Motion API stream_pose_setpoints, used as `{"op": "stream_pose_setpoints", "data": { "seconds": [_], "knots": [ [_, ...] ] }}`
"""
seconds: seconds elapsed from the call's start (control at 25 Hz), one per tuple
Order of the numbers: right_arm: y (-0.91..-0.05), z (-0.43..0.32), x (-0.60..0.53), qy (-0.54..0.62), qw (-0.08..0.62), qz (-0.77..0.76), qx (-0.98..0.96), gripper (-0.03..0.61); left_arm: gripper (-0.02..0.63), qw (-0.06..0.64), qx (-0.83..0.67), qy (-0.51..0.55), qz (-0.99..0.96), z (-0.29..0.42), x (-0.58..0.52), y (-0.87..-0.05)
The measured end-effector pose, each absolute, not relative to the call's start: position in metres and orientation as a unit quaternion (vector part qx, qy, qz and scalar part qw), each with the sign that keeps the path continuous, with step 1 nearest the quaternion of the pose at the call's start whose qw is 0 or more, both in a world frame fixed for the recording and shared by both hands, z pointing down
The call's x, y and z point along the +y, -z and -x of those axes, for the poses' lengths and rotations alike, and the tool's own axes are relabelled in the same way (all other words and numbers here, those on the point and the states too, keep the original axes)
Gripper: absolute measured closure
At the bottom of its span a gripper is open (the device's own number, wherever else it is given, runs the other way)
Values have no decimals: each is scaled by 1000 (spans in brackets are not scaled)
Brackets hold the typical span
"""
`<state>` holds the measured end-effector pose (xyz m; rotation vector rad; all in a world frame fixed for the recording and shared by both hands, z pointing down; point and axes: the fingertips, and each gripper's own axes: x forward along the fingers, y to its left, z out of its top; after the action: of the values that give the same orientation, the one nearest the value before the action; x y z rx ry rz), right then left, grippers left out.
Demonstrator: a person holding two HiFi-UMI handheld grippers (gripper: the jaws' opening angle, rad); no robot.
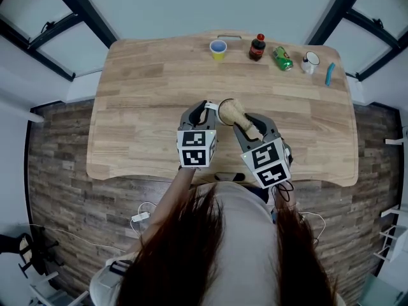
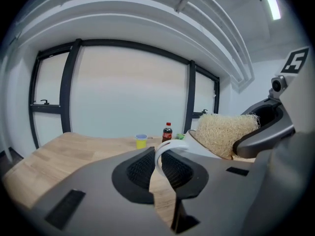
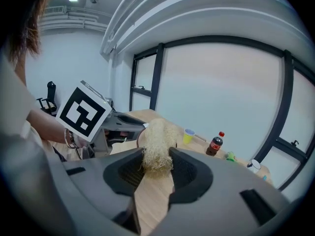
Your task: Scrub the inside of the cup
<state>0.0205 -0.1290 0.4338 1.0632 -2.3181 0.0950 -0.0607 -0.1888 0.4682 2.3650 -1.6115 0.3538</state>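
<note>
My left gripper (image 1: pixel 205 115) (image 2: pixel 158 162) is shut on the thin handle of a white cup (image 2: pixel 196 147), held just above the wooden table (image 1: pixel 146 101) near its front edge. The cup's mouth faces right. A tan loofah scrubber (image 1: pixel 234 113) (image 3: pixel 157 144) is clamped in my right gripper (image 1: pixel 252 130) (image 3: pixel 156 168), which is shut on its lower part. The scrubber's bushy head (image 2: pixel 224 132) is pushed into the cup's mouth and hides the inside. In the head view only the cup's handle and a sliver of rim (image 1: pixel 211 106) show beside the scrubber.
Along the table's far edge stand a yellow cup (image 1: pixel 218 49), a cola bottle (image 1: pixel 257 47), a green can (image 1: pixel 282 58) on its side, a small white mug (image 1: pixel 310 62) and a blue tool (image 1: pixel 329 74). The person's hair fills the bottom of the head view.
</note>
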Motion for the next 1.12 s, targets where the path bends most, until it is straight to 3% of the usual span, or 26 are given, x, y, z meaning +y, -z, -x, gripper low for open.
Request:
{"op": "stream_pose_setpoints", "data": {
  "seconds": [0.52, 1.12],
  "knots": [
    [-411, -9, -127, -18, 217, -393, -893, 431, 568, 252, -551, -49, -794, 73, -192, -478],
    [-391, 8, -114, 16, 149, -358, -922, 431, 568, 337, -539, 39, -771, 82, -195, -471]
  ]
}}
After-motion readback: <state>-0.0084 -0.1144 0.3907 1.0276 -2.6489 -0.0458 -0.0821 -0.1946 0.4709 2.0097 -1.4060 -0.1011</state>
